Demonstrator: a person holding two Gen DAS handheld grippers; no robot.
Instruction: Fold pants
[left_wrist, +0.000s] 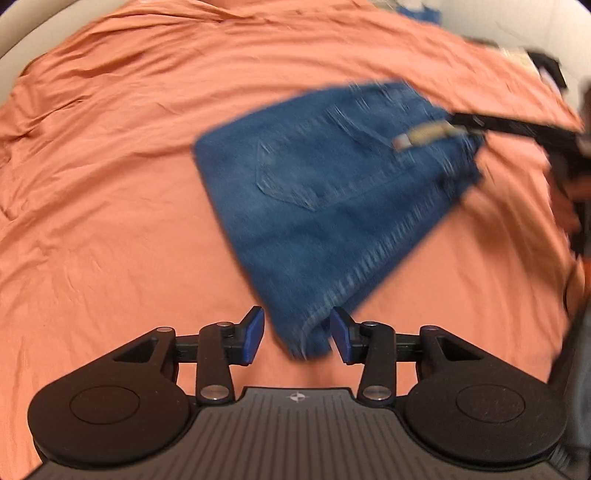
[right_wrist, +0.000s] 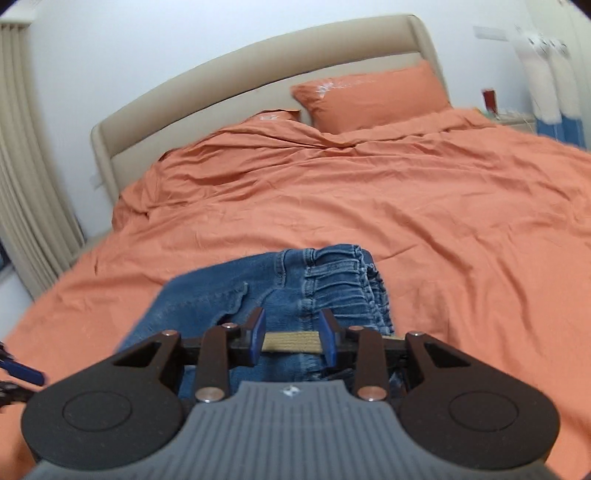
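Blue denim pants (left_wrist: 325, 192) lie folded into a compact bundle on the orange bed cover (left_wrist: 110, 184), back pocket up. My left gripper (left_wrist: 297, 334) is open, its blue pads on either side of the bundle's near corner, not closed on it. My right gripper (right_wrist: 291, 334) is open over the waistband end of the pants (right_wrist: 295, 288), with a tan label (right_wrist: 290, 341) between its pads. The right gripper also shows in the left wrist view (left_wrist: 517, 127) at the bundle's far right edge. The image is motion-blurred.
The bed cover (right_wrist: 406, 203) is wrinkled and spreads wide around the pants. Two orange pillows (right_wrist: 373, 98) and a beige headboard (right_wrist: 258, 70) are at the far end. A curtain (right_wrist: 26, 184) hangs left; a nightstand (right_wrist: 509, 118) stands right.
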